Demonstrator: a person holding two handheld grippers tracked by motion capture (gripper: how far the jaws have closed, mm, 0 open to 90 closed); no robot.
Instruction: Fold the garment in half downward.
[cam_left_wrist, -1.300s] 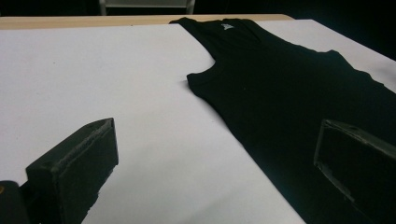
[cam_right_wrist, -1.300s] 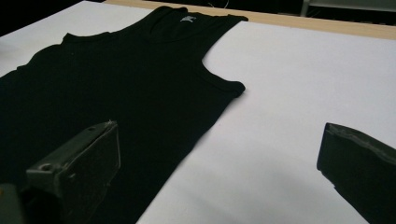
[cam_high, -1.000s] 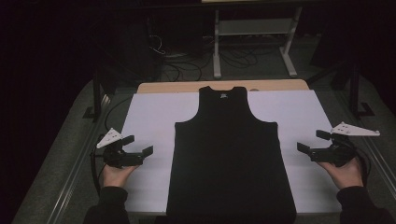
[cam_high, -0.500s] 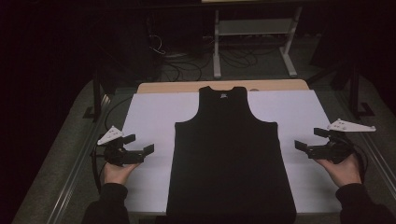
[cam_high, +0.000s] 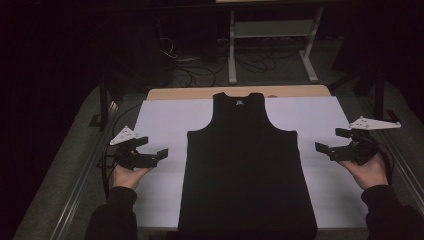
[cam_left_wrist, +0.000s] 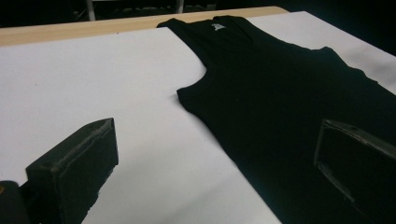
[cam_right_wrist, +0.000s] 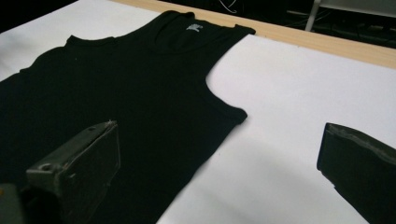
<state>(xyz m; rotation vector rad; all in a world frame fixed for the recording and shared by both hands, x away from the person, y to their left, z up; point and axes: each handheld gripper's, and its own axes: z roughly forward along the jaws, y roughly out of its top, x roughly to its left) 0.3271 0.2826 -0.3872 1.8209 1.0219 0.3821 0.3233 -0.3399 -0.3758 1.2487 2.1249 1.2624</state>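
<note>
High view. One black sleeveless fabric tank top (cam_high: 245, 165), laid flat and face up at the middle of a white sheet-covered surface (cam_high: 160, 120), neckline toward the far edge, hem at the near edge. A strip of bare light wood shows beyond the sheet. Left gripper (cam_high: 155, 155), black with a grey three-cornered plate, held in a hand above the sheet, left of the garment's side edge and apart from it; fingers released, grasping nothing. Right gripper (cam_high: 330, 146), same make, held in the other hand to the right of the garment, also apart from it; fingers released and empty. Dark sleeves enter from the bottom. Behind the surface: a pale metal stand (cam_high: 270, 45) and loose cables on the floor.

Left gripper view. Two black fingers (cam_left_wrist: 74, 168) spread wide; one over the white sheet, the other over the black fabric. The garment's armhole and side seam lie between them; a small neck label (cam_left_wrist: 217, 26) is visible.

Right gripper view. Fingers (cam_right_wrist: 79, 163) spread wide, nothing gripped; one over the black fabric, the other over the white sheet. Armhole edge and side seam lie between them.
</note>
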